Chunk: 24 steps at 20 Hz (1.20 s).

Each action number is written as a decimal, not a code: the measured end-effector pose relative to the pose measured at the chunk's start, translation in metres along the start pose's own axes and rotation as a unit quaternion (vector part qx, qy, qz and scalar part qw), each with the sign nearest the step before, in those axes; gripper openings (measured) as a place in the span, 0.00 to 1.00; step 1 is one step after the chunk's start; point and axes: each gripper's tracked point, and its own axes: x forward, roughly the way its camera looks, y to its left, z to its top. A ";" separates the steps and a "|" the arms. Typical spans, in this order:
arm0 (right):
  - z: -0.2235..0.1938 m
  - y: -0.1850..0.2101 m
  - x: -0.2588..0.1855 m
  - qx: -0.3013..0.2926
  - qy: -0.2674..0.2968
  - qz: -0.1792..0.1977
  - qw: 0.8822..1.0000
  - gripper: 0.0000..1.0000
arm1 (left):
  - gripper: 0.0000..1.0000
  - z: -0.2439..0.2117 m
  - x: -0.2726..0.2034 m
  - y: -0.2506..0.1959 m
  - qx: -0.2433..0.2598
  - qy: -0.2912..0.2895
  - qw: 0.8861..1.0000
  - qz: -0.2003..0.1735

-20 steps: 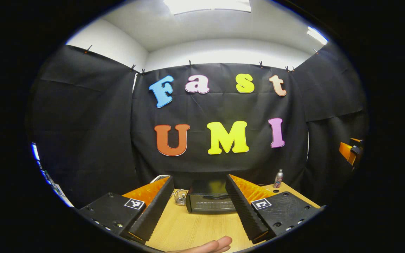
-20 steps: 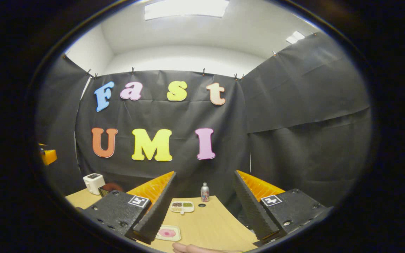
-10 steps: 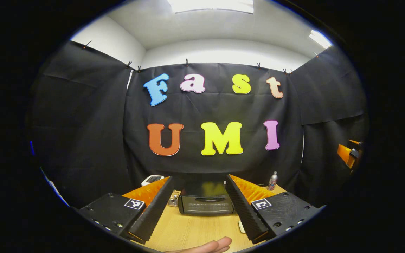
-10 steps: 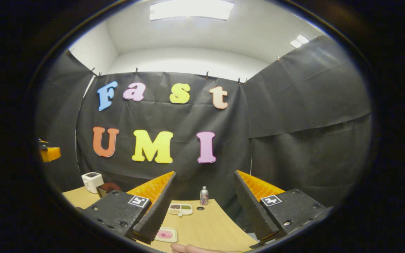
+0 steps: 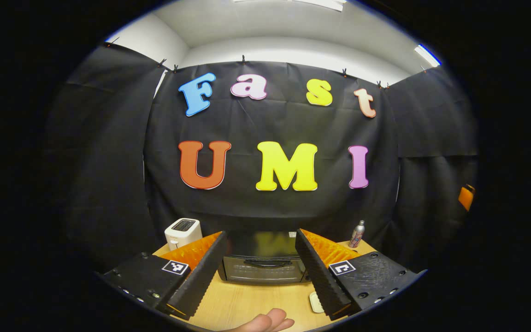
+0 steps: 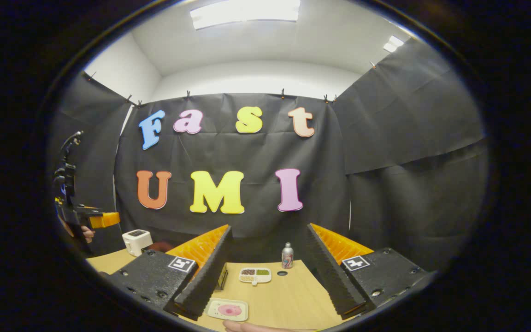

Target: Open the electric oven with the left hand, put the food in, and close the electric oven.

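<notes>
Claws both hovering open over counter (image 5: pixel 247 304), nothing gripped.
Left claw (image 5: pixel 260 263) is facing oven (image 5: pixel 261 263), door shut, sitting at counter's back btwn its fingers; white toaster (image 5: pixel 182 232) off to its left, bottle (image 5: pixel 356 234) to its right. Right claw (image 6: pixel 268 265) is gaping over food plate (image 6: pixel 227 309) w/ divided tray (image 6: pixel 255 275) and can (image 6: pixel 287 256) beyond; I'm seeing left claw far left there.

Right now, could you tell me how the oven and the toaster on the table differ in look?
The oven is dark, wide and low, with a handle across its shut front door; the toaster is white, small and boxy, with dark slots on top. The oven sits straight ahead between the left gripper's open fingers; the toaster stands off to their left, nearer the wall. Both rest on the wooden table.
</notes>
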 end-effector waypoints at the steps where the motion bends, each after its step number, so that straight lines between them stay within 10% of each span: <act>1: -0.003 -0.003 0.005 0.000 0.001 -0.001 1.000 0.96 | 0.95 -0.013 0.016 -0.001 0.002 0.017 1.000 -0.001; 12: -0.028 -0.039 0.028 -0.020 0.007 -0.016 1.000 0.96 | 0.96 -0.134 0.142 -0.018 0.037 0.178 0.983 0.009; 24: -0.030 -0.048 0.019 -0.021 0.023 -0.009 0.999 0.96 | 0.95 -0.186 0.174 -0.038 0.021 0.253 0.967 -0.006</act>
